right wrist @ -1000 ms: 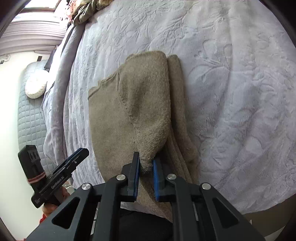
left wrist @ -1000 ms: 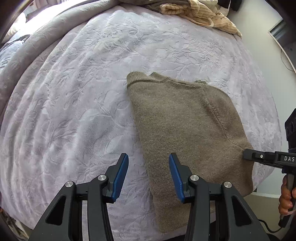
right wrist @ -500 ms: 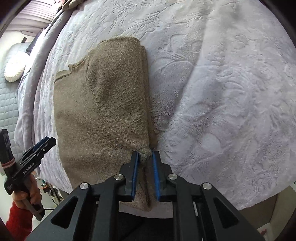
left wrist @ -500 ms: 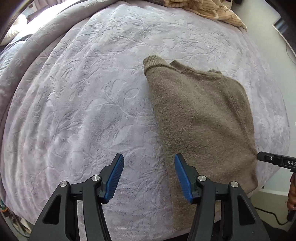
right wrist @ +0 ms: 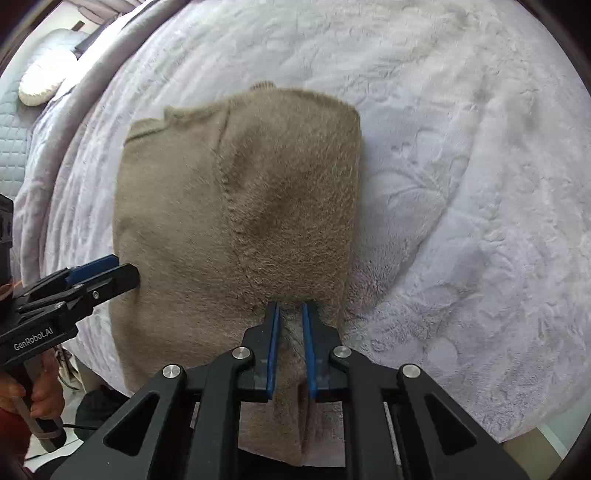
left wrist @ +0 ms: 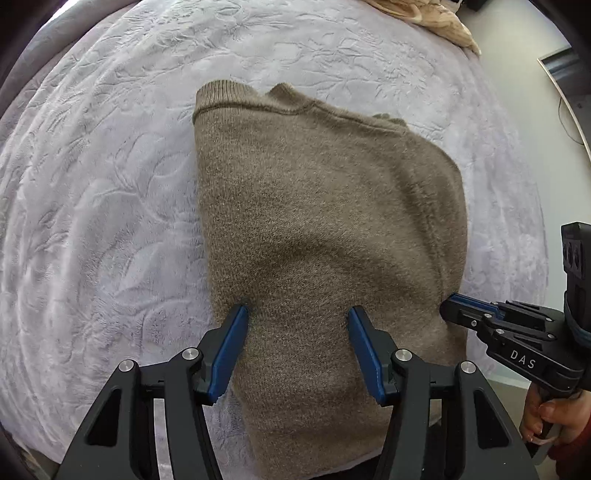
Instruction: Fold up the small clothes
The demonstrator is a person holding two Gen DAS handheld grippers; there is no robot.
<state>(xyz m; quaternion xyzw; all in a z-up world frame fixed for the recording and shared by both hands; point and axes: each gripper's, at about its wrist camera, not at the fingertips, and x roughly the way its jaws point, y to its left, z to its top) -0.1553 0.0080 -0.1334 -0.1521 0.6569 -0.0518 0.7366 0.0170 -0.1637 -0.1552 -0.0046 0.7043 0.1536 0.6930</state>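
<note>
A tan knit sweater [left wrist: 325, 229] lies partly folded on the bed, collar at the far end; it also shows in the right wrist view [right wrist: 236, 206]. My left gripper [left wrist: 297, 314] is open, its blue pads straddling the sweater's near left part just above the fabric. My right gripper [right wrist: 290, 308] is nearly closed, pinching a fold of the sweater's right near edge. The right gripper shows in the left wrist view [left wrist: 454, 302] at the sweater's right edge. The left gripper shows in the right wrist view [right wrist: 122, 271] at the sweater's left edge.
A lilac embossed bedspread [left wrist: 110, 184] covers the bed, also in the right wrist view [right wrist: 461, 184]. A cream striped garment [left wrist: 436, 22] lies at the far right corner. A white pillow [right wrist: 38, 81] lies on a quilted surface far left. The bed's near edge runs below the grippers.
My left gripper moved right, from over the bedspread to over the sweater's near left part. My right gripper kept its pinch on the fold and carried it inward; the sweater now lies narrower.
</note>
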